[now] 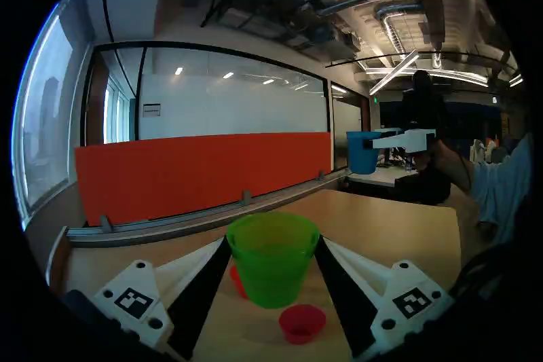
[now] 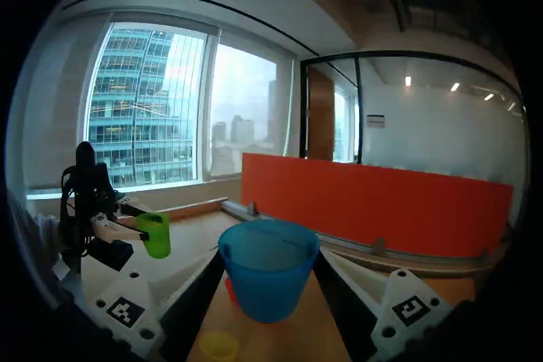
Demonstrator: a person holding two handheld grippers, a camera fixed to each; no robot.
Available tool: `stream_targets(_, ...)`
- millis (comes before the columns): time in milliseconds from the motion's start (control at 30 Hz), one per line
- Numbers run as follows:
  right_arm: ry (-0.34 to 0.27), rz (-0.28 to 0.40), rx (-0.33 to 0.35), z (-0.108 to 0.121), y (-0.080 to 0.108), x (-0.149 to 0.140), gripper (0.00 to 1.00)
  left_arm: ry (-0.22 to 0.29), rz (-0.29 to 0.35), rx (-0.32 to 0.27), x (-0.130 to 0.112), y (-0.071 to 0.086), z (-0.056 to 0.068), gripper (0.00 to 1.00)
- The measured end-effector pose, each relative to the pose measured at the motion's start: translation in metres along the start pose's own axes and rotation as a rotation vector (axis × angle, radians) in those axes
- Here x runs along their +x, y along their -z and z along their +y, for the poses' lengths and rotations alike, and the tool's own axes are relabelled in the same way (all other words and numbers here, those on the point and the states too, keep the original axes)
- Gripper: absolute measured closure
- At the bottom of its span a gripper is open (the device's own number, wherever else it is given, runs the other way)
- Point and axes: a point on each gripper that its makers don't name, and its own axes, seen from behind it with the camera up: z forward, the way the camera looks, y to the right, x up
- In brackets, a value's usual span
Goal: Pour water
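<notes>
Two holds: left gripper (image 1: 271, 245) clamps green cup (image 1: 273, 270); right gripper (image 2: 269, 253), blue cup (image 2: 269, 280).

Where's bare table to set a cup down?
Bare tabletop beyond the green cup, up to the orange divider and the far corner. Crowded beneath the held cups: small red cup, another red piece, a yellow item under the blue cup.

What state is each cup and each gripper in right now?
green cup: upright, gripped, contents unclear.
blue cup: upright, gripped, contents unclear.
left gripper: shut on the green cup.
right gripper: shut on the blue cup.
small red cup: upright on the table, not gripped.
</notes>
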Motion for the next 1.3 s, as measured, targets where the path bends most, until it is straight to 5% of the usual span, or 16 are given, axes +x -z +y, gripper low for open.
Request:
stream_targets(600, -0.016, -0.11, 0.028, -0.005, 0.009, -0.057, 0.09, -0.01, -0.108, 0.046, -0.049, 0.018, -0.013, 0.13)
stream_targets(1300, -0.008, -0.276, 0.043, -0.008, 0.015, -0.135, 0.09, -0.019, -0.293, 0.033, -0.116, 0.028, -0.007, 0.13)
